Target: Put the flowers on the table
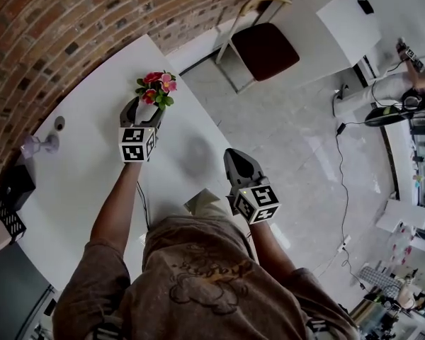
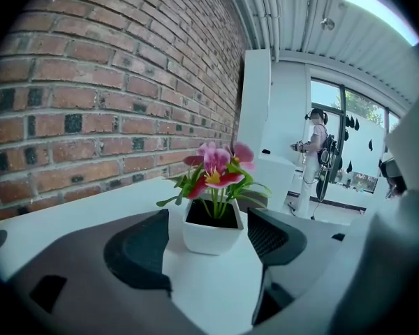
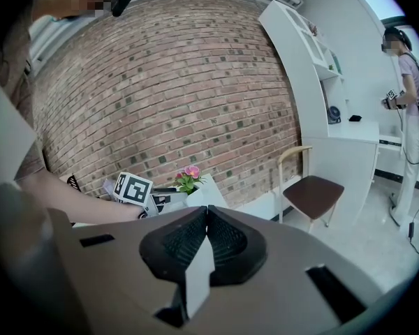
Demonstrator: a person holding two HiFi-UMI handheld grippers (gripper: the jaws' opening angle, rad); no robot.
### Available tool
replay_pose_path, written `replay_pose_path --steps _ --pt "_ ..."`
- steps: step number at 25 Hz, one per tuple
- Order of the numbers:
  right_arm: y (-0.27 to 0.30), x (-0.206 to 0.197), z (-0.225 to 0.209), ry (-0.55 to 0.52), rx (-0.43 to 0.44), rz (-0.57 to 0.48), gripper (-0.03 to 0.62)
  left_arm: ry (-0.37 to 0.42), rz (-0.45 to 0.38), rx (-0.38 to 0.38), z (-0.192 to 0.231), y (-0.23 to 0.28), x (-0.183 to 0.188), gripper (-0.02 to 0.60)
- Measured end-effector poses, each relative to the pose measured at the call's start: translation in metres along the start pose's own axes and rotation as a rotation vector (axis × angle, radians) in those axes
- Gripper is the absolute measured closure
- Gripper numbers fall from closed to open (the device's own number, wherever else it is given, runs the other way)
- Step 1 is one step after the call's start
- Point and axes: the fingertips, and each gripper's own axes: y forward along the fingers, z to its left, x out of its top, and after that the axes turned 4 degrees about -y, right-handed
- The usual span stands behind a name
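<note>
Looking nearly finished to me. Room first: a brick wall (image 1: 57, 20) along the far side, a pale grey floor (image 1: 290, 133), and a long white table (image 1: 85, 183) running along the bricks. A chair (image 1: 265, 48) with a dark seat sits off past the table's end, and another person (image 2: 314, 155) stands way back by the windows. The table is mostly bare, just a small purple thing (image 1: 39, 146) near the wall that I can't make out.

The flowers (image 2: 216, 169), pink ones in a little white pot (image 2: 211, 234), stand upright on the tabletop near its far corner. The left gripper (image 2: 209, 250) sits around the pot with its jaws spread. There's a clear gap on the left pad's side and the right pad is very close, so I'd call it let go. The right gripper (image 1: 231, 154) hovers by the table's near corner, pads pinched together on nothing I can identify. All that's left, I reckon, is pulling the left one straight back without bumping the pot.
</note>
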Motion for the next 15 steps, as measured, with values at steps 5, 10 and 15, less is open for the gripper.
replay_pose_path --steps 5,10,15 --pt "0.002 0.008 0.003 -0.021 0.015 -0.023 0.589 -0.008 -0.024 -0.001 -0.002 -0.020 0.014 0.230" --pt "0.004 0.021 0.007 -0.032 0.036 -0.056 0.589 -0.029 -0.041 0.000 -0.010 -0.041 0.025 0.230" --pt "0.001 0.033 0.010 -0.048 0.054 -0.082 0.589 -0.053 -0.068 -0.007 -0.025 -0.069 0.040 0.230"
